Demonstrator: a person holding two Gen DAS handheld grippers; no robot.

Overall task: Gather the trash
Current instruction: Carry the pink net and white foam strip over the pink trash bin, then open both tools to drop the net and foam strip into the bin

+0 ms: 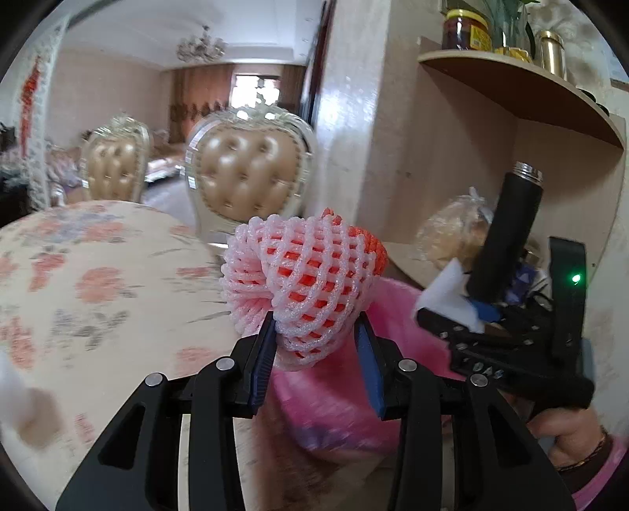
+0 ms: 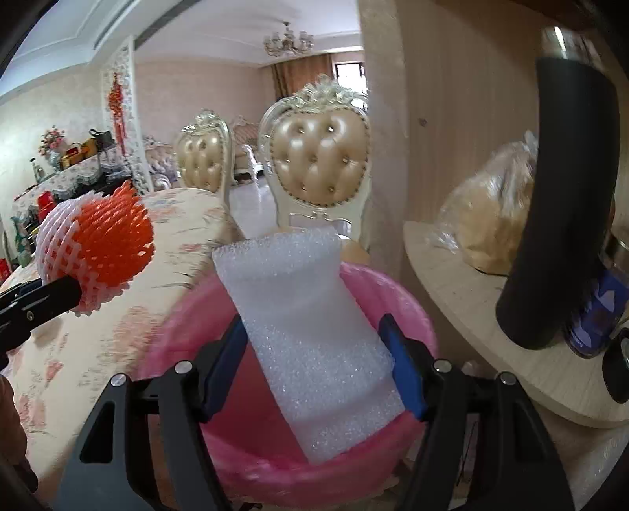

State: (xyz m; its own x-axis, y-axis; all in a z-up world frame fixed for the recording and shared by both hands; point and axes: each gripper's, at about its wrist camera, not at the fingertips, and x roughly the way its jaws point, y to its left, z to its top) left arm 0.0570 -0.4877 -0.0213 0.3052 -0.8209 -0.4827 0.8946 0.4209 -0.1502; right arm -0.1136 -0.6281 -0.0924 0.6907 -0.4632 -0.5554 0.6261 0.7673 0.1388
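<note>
The left tongs [image 1: 314,334] gripped a white-and-orange foam fruit net [image 1: 302,275] above the floral worktop [image 1: 98,283]. The right tongs [image 2: 314,357] held a white foam sheet [image 2: 310,334] over the pink bin [image 2: 397,298]. The red jar's [image 1: 466,29] yellow label was unreadable

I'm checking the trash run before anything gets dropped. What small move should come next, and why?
Probably open the right gripper and let the white foam sheet drop: it hangs right over the pink bin, lower end already inside the rim. The left gripper, clamping the foam fruit nets, is over the table edge beside the bin, so it should follow after.
</note>
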